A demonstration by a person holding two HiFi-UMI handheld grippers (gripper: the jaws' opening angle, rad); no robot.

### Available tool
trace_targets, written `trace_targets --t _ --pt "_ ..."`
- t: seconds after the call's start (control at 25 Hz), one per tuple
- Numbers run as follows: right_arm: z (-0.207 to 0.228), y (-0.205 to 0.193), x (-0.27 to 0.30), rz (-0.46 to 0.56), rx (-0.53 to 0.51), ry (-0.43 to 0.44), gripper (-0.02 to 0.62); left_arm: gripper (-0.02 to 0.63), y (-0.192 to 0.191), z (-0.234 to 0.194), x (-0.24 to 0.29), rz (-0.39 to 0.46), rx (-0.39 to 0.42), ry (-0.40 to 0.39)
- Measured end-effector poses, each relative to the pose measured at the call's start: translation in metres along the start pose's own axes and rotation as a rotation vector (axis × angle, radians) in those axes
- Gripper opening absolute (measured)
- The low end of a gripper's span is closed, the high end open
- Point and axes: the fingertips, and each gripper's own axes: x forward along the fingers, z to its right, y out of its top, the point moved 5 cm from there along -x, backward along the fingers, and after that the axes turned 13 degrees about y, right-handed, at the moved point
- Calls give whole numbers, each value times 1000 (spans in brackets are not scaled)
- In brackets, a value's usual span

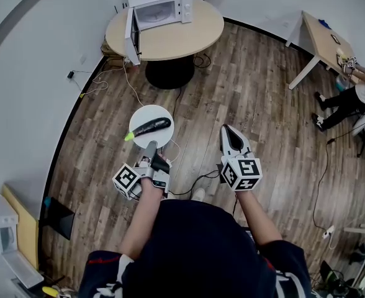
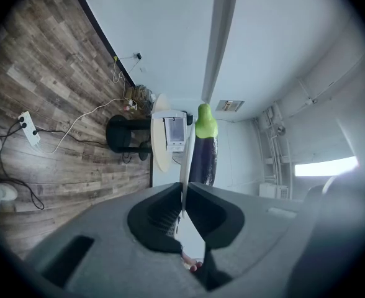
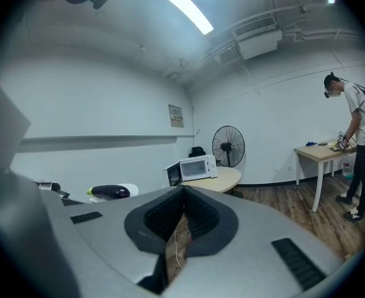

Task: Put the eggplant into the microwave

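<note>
In the head view the left gripper (image 1: 151,147) pinched the near rim of a white plate (image 1: 142,115). The eggplant (image 1: 153,126) lay across the plate, well short of the microwave (image 1: 164,8). The microwave sat with its door open on a round worktop (image 1: 185,37). The right gripper (image 1: 228,131) hung to the right of the plate, also well apart from the microwave.

In the left gripper view the jaws clamped the plate's edge, with the eggplant just beyond and the microwave behind it.

In the right gripper view the jaws were pressed together, empty. The microwave stood ahead, the eggplant to its left and a fan (image 3: 228,146) to its right.
</note>
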Motion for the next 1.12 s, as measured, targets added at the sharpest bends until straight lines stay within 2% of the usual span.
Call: trace_targets --t 0.24,0.6,0.8,1.12 --pt "24 -10 -9 -13 12 28 11 28 -23 -5 2 29 -4 0" --pt "42 -15 2 -21 29 67 11 28 -27 -8 12 75 -6 20" --pt "61 -17 17 -29 40 62 12 28 -25 -5 36 72 -13 27" --pt "97 -10 71 -44 45 65 11 28 -7 7 99 69 -27 44"
